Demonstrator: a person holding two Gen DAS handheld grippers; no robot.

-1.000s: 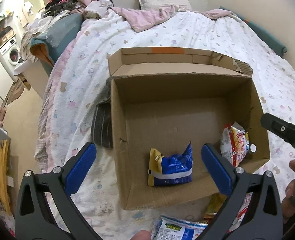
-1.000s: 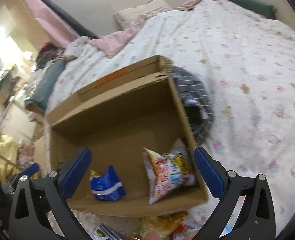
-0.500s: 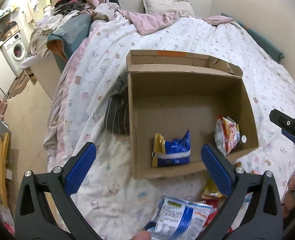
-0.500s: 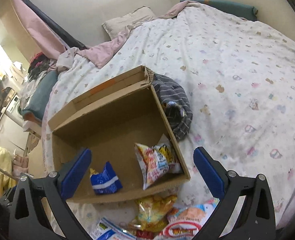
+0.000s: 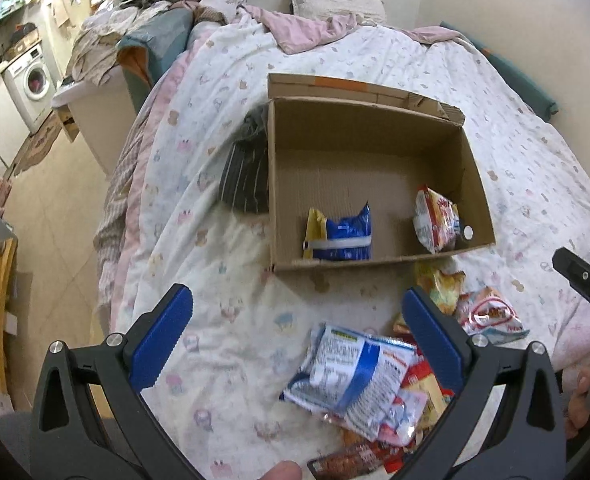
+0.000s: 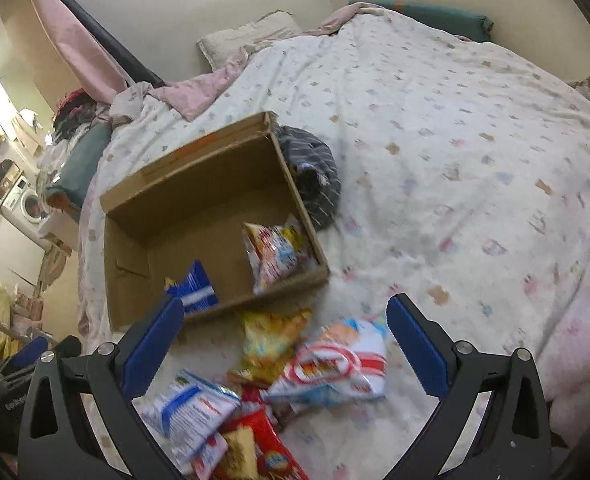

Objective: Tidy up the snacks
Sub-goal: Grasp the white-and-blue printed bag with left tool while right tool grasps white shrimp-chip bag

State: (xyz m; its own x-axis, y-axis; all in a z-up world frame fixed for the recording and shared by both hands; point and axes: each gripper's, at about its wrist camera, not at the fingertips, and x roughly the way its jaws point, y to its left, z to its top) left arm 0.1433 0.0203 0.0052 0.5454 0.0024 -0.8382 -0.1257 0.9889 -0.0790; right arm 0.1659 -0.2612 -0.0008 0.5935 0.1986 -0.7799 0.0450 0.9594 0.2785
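Note:
An open cardboard box (image 5: pixel 279 184) (image 6: pixel 127 276) lies on the bed. Inside it are a blue snack bag (image 5: pixel 341 236) (image 6: pixel 195 284) and a red-yellow snack bag (image 5: pixel 435 224) (image 6: pixel 275 252). A pile of loose snack packets lies in front of the box: a white-blue packet (image 5: pixel 351 376) (image 6: pixel 191 408), a yellow bag (image 5: pixel 441 284) (image 6: pixel 271 340), and a white-red packet (image 5: pixel 491 316) (image 6: pixel 335 364). My left gripper (image 5: pixel 297 338) is open and empty above the pile. My right gripper (image 6: pixel 285 344) is open and empty over the pile.
A dark striped garment (image 5: pixel 247 176) (image 6: pixel 315 168) lies against the box's far side. The bed's patterned sheet (image 6: pixel 475 140) spreads to the right. The bed's left edge drops to the floor (image 5: pixel 55 208), with a washing machine (image 5: pixel 31 80) beyond.
Both grippers have pulled back and up from the box, so the box looks smaller and the pile of loose snacks in front of it has come into view.

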